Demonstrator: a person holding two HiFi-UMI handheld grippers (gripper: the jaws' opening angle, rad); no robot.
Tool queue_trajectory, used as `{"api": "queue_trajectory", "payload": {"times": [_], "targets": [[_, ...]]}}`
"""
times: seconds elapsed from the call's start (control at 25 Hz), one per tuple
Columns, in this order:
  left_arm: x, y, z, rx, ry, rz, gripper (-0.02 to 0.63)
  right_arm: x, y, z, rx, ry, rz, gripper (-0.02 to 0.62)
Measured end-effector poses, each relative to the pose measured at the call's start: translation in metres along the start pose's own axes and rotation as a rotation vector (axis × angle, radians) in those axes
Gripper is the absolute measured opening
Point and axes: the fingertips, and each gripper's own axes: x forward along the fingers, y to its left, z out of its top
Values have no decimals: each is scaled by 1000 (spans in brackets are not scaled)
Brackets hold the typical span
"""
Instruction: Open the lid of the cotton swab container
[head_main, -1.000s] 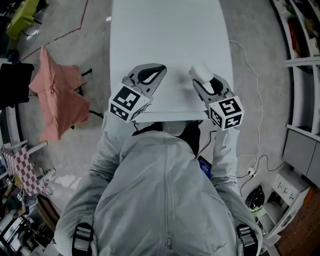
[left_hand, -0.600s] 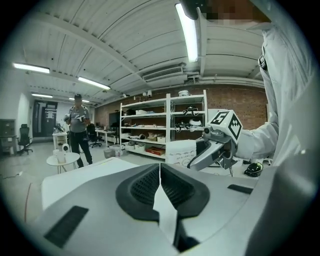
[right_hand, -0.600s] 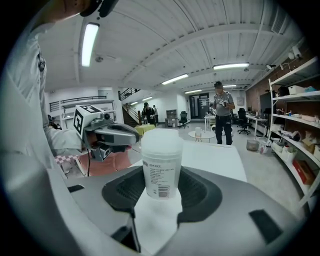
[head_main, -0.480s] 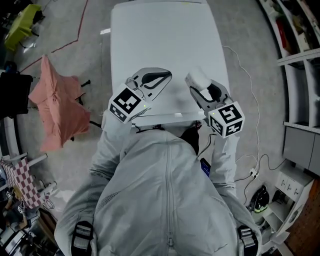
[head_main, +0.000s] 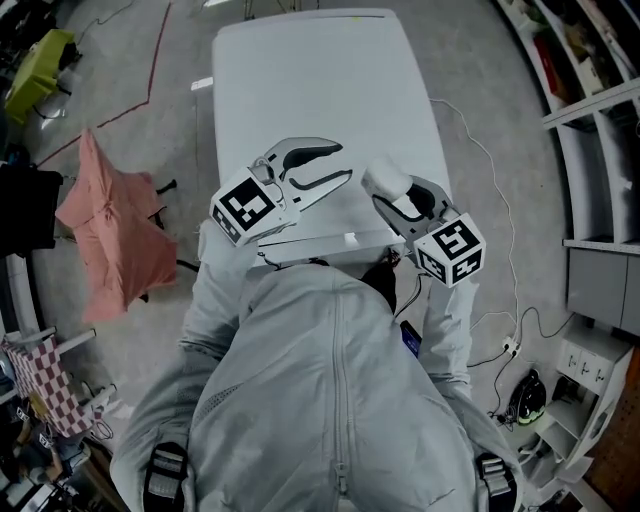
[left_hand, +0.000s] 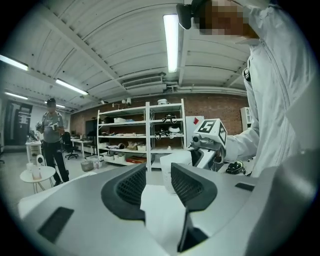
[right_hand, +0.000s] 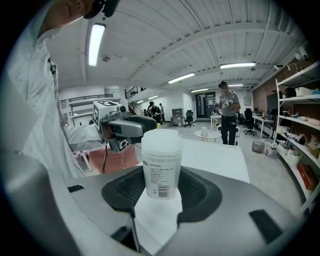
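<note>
Two tools at one white bench (head_main: 320, 90): the left tool (head_main: 343, 162), jaws opening with nothing between them, and the right tool (head_main: 392, 192). One cotton swab container (right_hand: 161, 172), one lid (right_hand: 161, 140). One pink cloth (head_main: 110, 230).

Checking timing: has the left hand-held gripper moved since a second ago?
Yes. The left hand-held gripper edged right along the table toward the container, jaws opening, empty.

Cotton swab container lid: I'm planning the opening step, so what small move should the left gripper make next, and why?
Probably bring the left gripper across to close on the lid. Its jaws are opening and empty, while the right gripper holds the cotton swab container upright, lid on.
</note>
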Motion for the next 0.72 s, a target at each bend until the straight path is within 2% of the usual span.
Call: {"api": "queue_trajectory", "payload": {"times": [0.12, 0.32, 0.48, 0.64, 0.72], "targets": [[2, -6, 2, 30, 25, -68, 179, 1, 6, 0, 1, -3, 21, 222], [10, -36, -2, 57, 71, -239, 234, 1, 21, -3, -31, 6, 79, 222], [2, -42, -12, 42, 81, -301, 257, 9, 41, -5, -72, 18, 150, 222], [-2, -43, -10, 4, 45, -364, 261, 16, 48, -11, -90, 40, 187, 222], [2, -49, -10, 21, 58, -399, 261, 15, 47, -11, -87, 37, 198, 221]]}}
